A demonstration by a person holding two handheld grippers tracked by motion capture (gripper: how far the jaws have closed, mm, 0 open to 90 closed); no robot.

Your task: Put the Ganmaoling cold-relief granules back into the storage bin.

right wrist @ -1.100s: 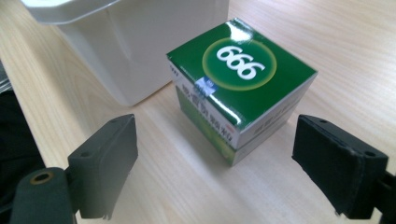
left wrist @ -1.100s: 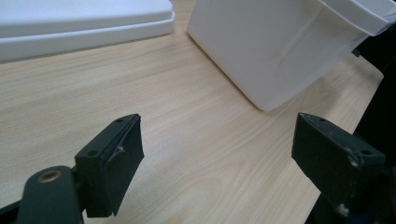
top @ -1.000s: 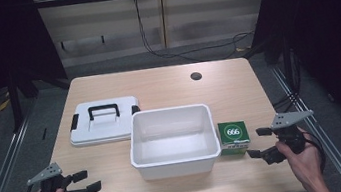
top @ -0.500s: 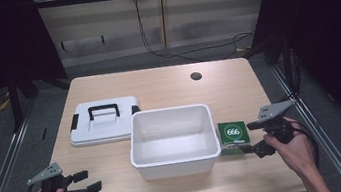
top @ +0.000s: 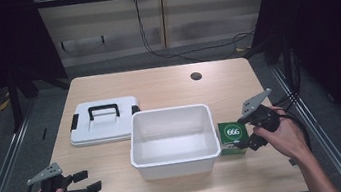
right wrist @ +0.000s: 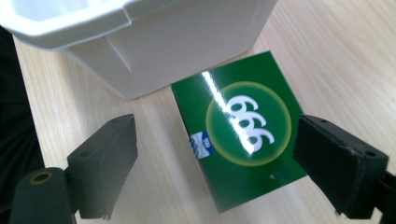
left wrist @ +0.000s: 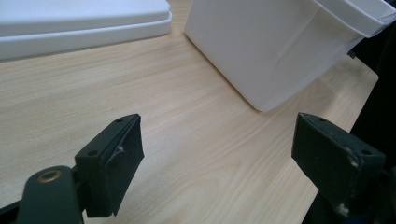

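Right gripper poised over the green box beside the tub

The green box [right wrist: 238, 144] lies flat on the table [top: 167, 84], touching the white tub [top: 172, 135] at the tub's 3 o'clock side; in the right gripper view its long axis runs from 11 to 5 o'clock. The right gripper [right wrist: 212, 163] is nearer, its fingers [right wrist: 105, 161] spread wide and straddling the box. The left gripper [top: 84, 185], fingers also wide, rests near the table's 7 o'clock corner, holding nothing, by the white lid [top: 104, 121].
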